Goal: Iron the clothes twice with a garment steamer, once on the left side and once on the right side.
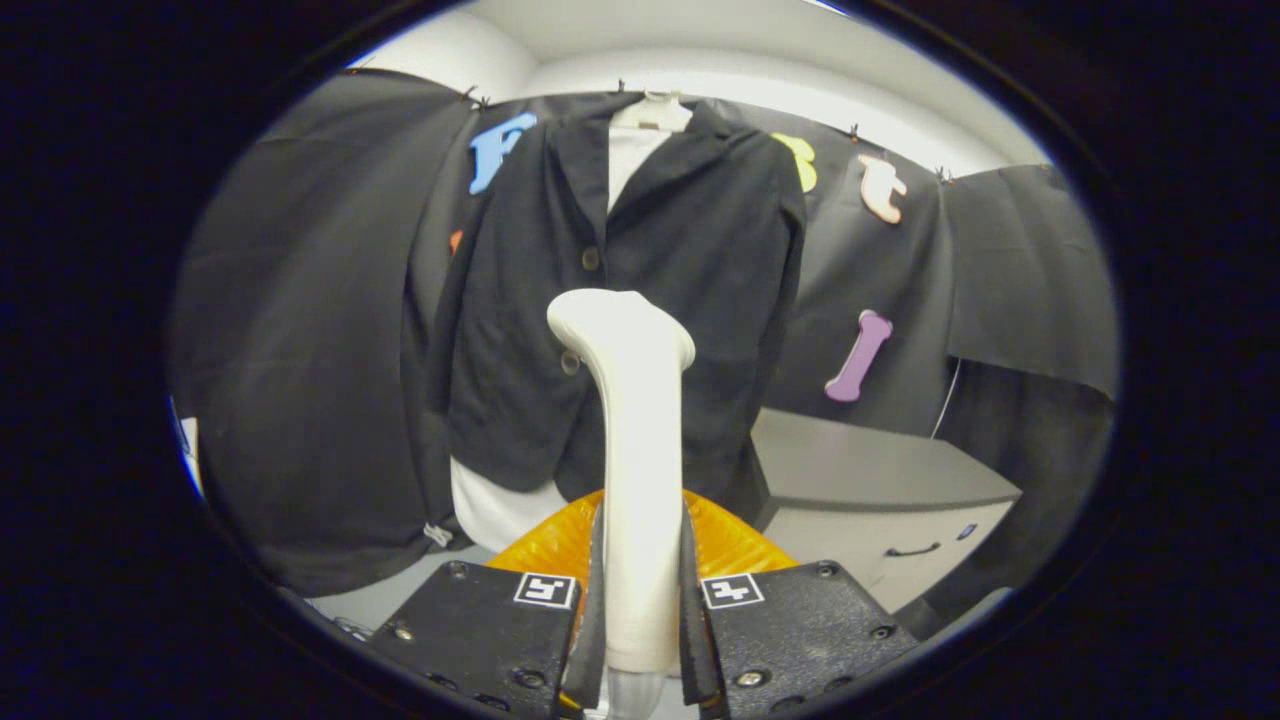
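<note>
gripper [641,610] fingers are closed against both sides of the garment steamer [635,440], clamping its pale handle low on the shaft so the tool stands upright between them. this grip keeps the steamer head at the top, level with the middle of the jacket [640,280], and turned toward the fabric, which is the orientation needed for a stroke down the cloth. an orange object [730,545] sits just beyond the fingers behind the handle; its function cannot be determined.

the dark jacket hangs over a white shirt [495,510] on a hanger [655,110] against the booth wall, front facing the gripper, so both front panels are reachable. the steamer head appears apart from the fabric, roughly on the button line. judgement: neither the left pass nor the right pass looks begun. a grey cabinet [880,500] stands beyond the fingers, beside the jacket's lower hem.
</note>
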Motion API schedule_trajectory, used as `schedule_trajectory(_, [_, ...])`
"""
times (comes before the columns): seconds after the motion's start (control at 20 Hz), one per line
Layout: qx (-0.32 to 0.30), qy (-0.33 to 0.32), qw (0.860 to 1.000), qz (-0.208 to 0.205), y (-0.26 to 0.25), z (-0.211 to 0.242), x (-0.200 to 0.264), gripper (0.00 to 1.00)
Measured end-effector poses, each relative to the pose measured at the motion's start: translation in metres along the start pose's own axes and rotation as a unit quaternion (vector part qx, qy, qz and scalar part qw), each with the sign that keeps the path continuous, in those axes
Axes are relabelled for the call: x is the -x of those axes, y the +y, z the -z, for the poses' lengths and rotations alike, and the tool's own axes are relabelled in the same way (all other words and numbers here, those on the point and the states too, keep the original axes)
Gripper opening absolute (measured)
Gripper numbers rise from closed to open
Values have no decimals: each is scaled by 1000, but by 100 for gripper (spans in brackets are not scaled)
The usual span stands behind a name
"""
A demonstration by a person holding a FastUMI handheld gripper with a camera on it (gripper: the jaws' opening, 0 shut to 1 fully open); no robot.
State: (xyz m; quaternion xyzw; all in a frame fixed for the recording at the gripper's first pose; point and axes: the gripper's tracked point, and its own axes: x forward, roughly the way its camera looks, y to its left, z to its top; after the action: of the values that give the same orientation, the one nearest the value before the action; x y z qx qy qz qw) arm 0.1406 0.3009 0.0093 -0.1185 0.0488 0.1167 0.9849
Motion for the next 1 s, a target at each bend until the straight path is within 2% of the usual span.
schedule_trajectory(0.2, [0, -95, 995, -9, 13, -88, -14, 33])
schedule_trajectory(0.4, [-5, -171, 985, -4, 30, -153, -24, 32])
schedule_trajectory(0.55, [-7, -207, 978, -13, 48, -195, -41, 33])
schedule_trajectory(0.85, [-17, -260, 966, -4, 69, -273, -84, 33])
schedule_trajectory(1.0, [-1, -287, 958, 6, 76, -307, -97, 32])
